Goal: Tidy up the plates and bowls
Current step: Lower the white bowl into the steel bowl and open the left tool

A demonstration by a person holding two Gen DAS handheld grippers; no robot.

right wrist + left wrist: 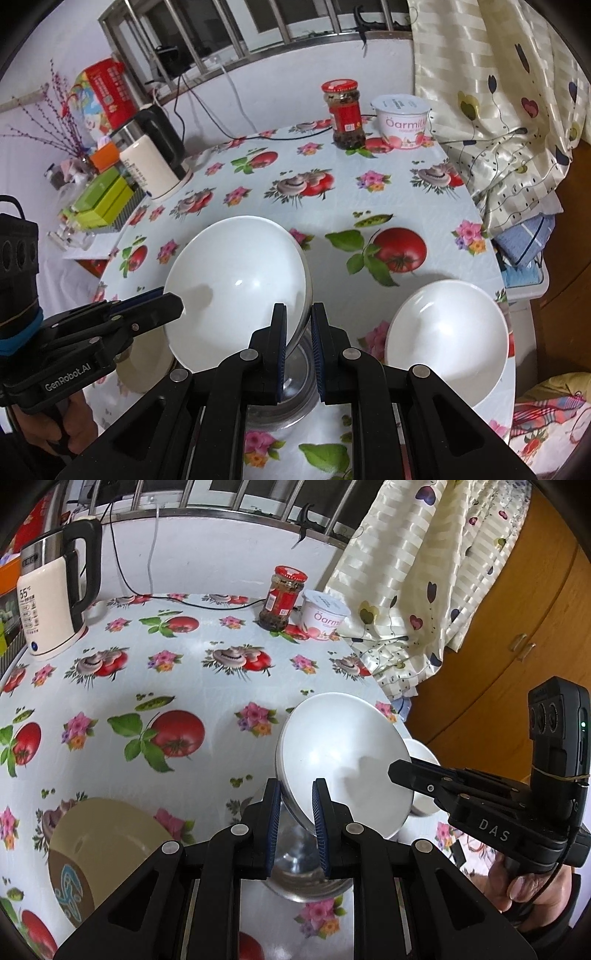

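Left hand-held gripper (295, 794): partly closed, blue pads pressed on the near rim of the white bowl (340, 746). Right hand-held gripper (298, 317): nearly closed, pinching the opposite rim of the same bowl. Held between the two, tilted, above the surface (207, 686) near its right edge. Directly beneath, between the fingers, a steel bowl (306, 871); cannot tell whether touching the held one. A hand (524, 890) wrapped round the right grip.

Just to the right, a second white bowl (443, 332), upright, close to the surface's edge. To the left, a beige dish (103, 834) with a blue mark, near the front edge.

Wide open stretch of flowered cloth ahead, across the middle of the surface.

At the far left corner, a kettle (51, 590) on its base, cords trailing along the back. At the far right corner, a red-lidded jar (282, 598) and a yogurt tub (325, 616), side by side. Beyond the right edge, a curtain (424, 572) hanging close, with a wooden cabinet (517, 627) behind. Past the left edge, boxes (103, 203) and clutter.
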